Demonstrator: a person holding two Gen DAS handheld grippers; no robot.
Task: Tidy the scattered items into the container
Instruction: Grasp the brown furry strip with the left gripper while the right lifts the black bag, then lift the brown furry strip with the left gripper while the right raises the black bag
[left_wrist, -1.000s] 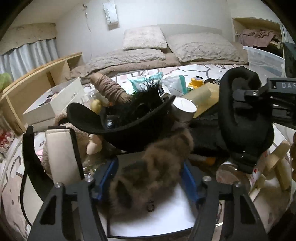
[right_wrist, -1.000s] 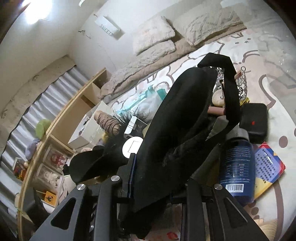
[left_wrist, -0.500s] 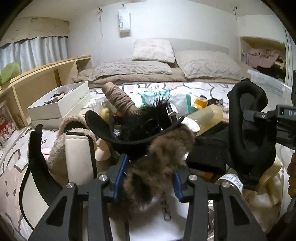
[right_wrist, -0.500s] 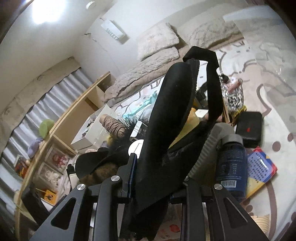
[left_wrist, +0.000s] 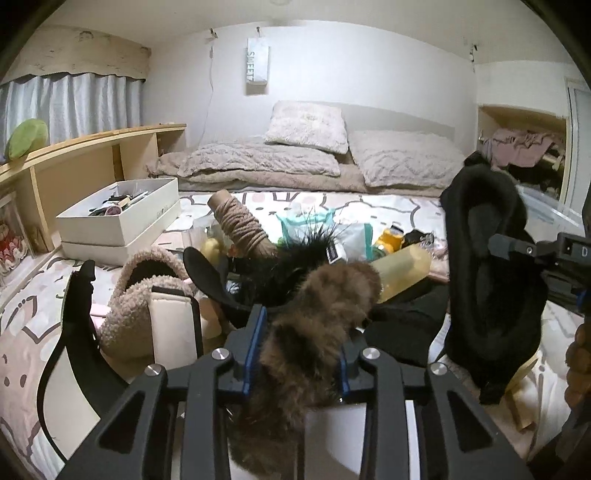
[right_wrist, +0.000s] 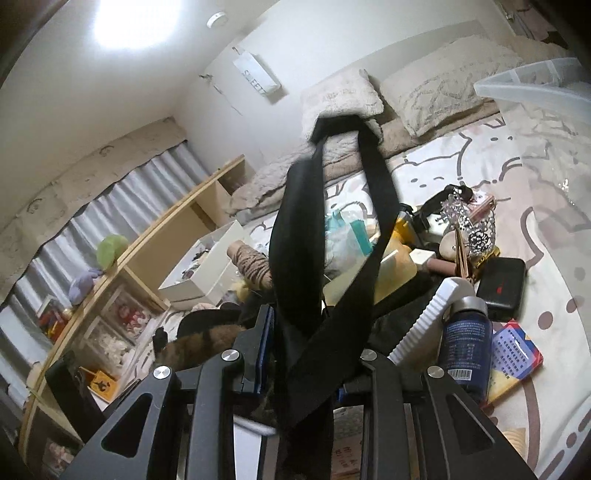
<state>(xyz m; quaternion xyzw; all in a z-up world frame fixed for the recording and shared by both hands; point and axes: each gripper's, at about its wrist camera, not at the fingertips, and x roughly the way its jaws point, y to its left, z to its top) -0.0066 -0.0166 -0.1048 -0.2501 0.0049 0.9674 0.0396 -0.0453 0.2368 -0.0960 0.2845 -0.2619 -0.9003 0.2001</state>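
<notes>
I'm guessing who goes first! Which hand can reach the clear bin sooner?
Probably the right: its fingers clamp the black strap, and the clear bin stands on that side.

Ahead of me white walls (left_wrist: 369, 74), grey curtains (left_wrist: 74, 103), a wooden shelf (left_wrist: 92, 147), pillows (left_wrist: 306, 125) heading the bed, ceiling light (right_wrist: 129, 22) glaring.

bed (left_wrist: 388, 206): patterned sheet | head end: pillows (left_wrist: 306, 125), folded blanket (left_wrist: 258, 162) | left: white box (left_wrist: 118, 218) | middle: twine spool (left_wrist: 240, 225), yellow bottle (left_wrist: 402, 264), fleece slippers (left_wrist: 144, 295) | right: black case (right_wrist: 500, 282), blue bottle (right_wrist: 467, 343), booklet (right_wrist: 515, 356)
</notes>
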